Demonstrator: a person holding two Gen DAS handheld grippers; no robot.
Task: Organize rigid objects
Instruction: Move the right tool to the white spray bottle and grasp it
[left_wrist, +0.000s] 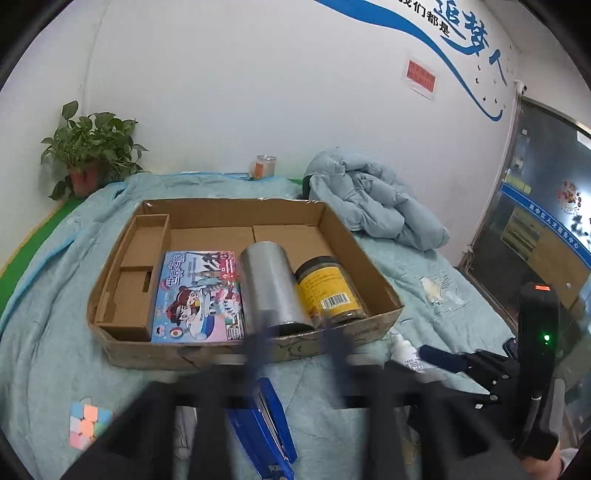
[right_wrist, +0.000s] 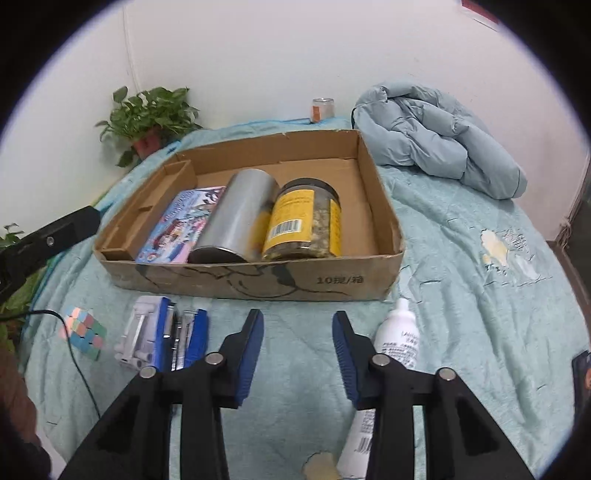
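Observation:
An open cardboard box (left_wrist: 122, 258) (right_wrist: 384, 221) lies on the blue-green bedspread. Inside it, side by side, are a cartoon-covered book (left_wrist: 199, 295) (right_wrist: 181, 225), a silver can (left_wrist: 271, 284) (right_wrist: 236, 218) on its side, and a yellow-labelled jar (left_wrist: 330, 290) (right_wrist: 303, 221). My left gripper (left_wrist: 295, 349) hangs blurred in front of the box's near wall, open and empty, above a blue stapler (left_wrist: 266, 424) (right_wrist: 181, 336). My right gripper (right_wrist: 297, 321) is open over bare bedspread, with nothing between its fingers. A white bottle (right_wrist: 397, 332) (left_wrist: 404, 350) lies just right of it.
A pastel puzzle cube (left_wrist: 86, 424) (right_wrist: 83, 328) and a white plastic piece (right_wrist: 135, 336) lie at the left. A crumpled blue jacket (right_wrist: 439, 136), a potted plant (right_wrist: 147, 114) and a small can (right_wrist: 322, 109) are at the back. A second white tube (right_wrist: 358, 443) lies under my right gripper.

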